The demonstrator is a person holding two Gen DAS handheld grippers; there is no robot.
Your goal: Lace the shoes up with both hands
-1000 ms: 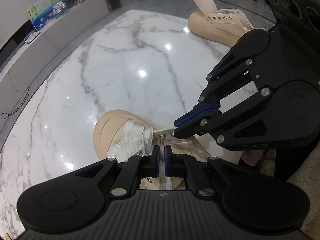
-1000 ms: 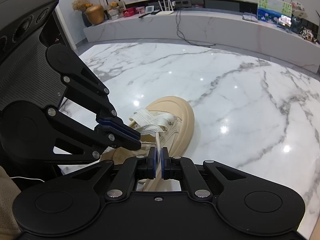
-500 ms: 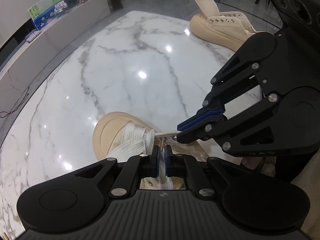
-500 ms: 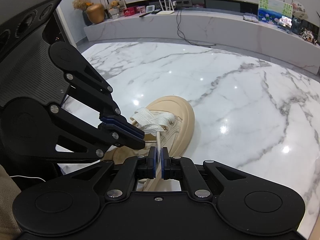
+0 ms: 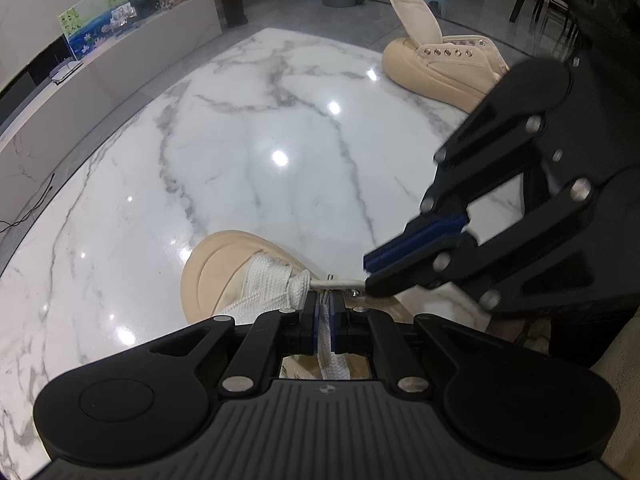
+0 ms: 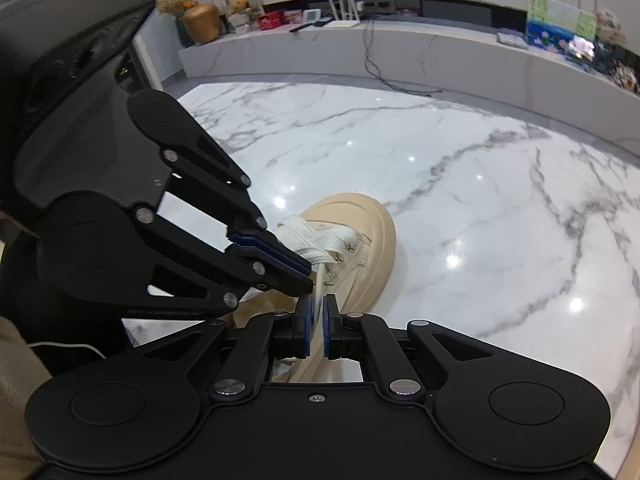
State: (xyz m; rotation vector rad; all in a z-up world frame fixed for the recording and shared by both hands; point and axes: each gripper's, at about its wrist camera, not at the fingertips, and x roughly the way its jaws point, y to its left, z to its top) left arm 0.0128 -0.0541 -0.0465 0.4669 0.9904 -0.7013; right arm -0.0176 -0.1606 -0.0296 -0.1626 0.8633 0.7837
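Note:
A beige shoe [image 5: 208, 276] lies on the marble table [image 5: 248, 152] just ahead of both grippers. Its white flat lace [image 5: 266, 286] is bunched over the front eyelets. My left gripper [image 5: 326, 306] is shut on a strand of this lace that runs back between its blue pads. My right gripper [image 5: 366, 280] comes in from the right and pinches the lace's stiff tip [image 5: 340, 282] beside an eyelet. In the right wrist view the right gripper [image 6: 318, 308] has the thin tip [image 6: 320, 280] between its pads, and its jaws are opening slightly. There the left gripper [image 6: 306, 278] crosses just above it.
A second beige shoe [image 5: 440, 64], unlaced with its tongue up, sits at the table's far right. A long low white cabinet [image 6: 440, 52] with boxes and a cable stands beyond the table. A sleeve [image 6: 16, 380] shows at the lower left.
A thin gap has begun to show between the right gripper's pads around the lace tip. Both hands have stayed almost still, and the left grip on the lace is unchanged.

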